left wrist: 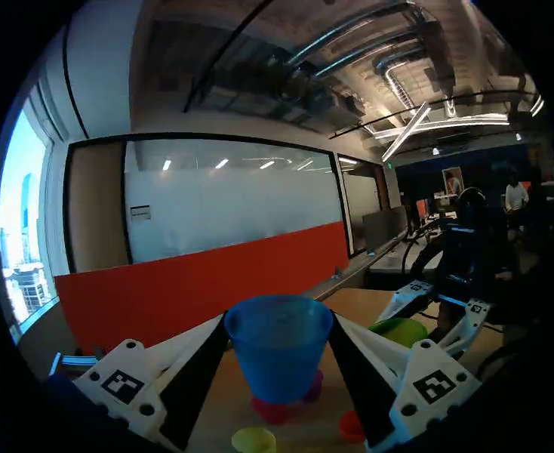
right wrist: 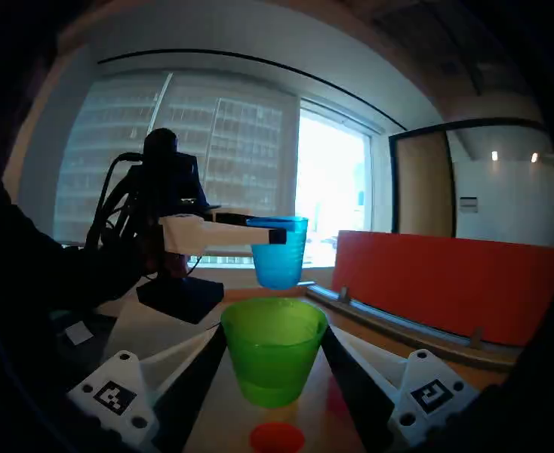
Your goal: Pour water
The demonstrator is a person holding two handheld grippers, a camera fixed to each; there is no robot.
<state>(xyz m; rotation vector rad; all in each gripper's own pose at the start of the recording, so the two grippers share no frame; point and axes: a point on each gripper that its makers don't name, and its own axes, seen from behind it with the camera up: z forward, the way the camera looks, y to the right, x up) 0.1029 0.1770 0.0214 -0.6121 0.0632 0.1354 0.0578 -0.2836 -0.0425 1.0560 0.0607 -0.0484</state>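
Blue cup (left wrist: pixel 278 355) stands upright, clamped in the left tongs (left wrist: pixel 278 328); green cup (right wrist: pixel 273 355) likewise in the right tongs (right wrist: pixel 273 336) (neither tilted): pouring likely not yet begun.

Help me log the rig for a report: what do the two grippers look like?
Both the left gripper and the right gripper have white, wedge-shaped fingers lined black on the inner faces, each carrying a square black-and-white marker. In the right gripper view, the left one's body is dark, with black cables looping from it. The holding arm wears a dark sleeve.
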